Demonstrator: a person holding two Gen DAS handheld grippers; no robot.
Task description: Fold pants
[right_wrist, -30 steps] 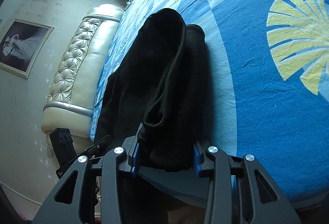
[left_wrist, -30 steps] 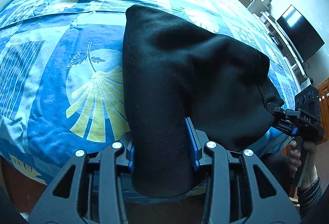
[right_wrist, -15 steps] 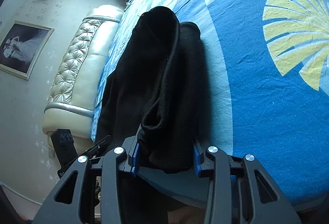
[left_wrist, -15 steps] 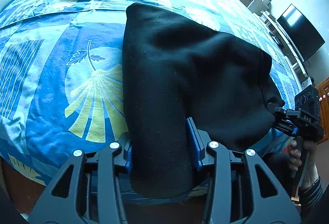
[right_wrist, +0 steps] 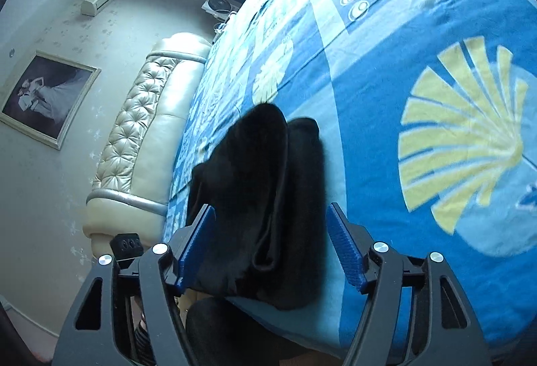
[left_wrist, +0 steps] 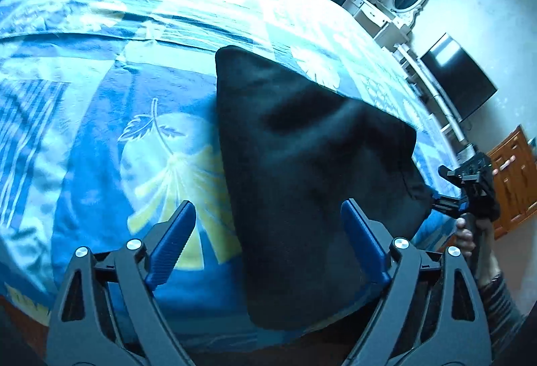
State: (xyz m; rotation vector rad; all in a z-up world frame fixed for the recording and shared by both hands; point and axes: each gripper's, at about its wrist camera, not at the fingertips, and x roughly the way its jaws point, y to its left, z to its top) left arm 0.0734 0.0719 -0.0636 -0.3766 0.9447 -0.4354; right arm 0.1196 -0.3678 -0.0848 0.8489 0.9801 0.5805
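The black pants lie folded in a thick bundle at the near edge of the bed. My left gripper has its jaws opening wide. The bundle's near end lies between them, and the pads do not press on it. In the right wrist view the same pants show their stacked folded edges. My right gripper is also opening, its blue pads apart from the cloth on both sides. From the left wrist view, the right gripper sits at the bundle's right end, held by a hand.
The bedspread is blue with yellow shell prints. A padded cream headboard stands at the left in the right wrist view. A dresser with a mirror, a TV and a wooden cabinet line the far wall.
Both grippers have let go of the pants: their jaws have spread from a grip on the cloth to wide apart. Both have drawn back a little, and the bundle rests on the bed.
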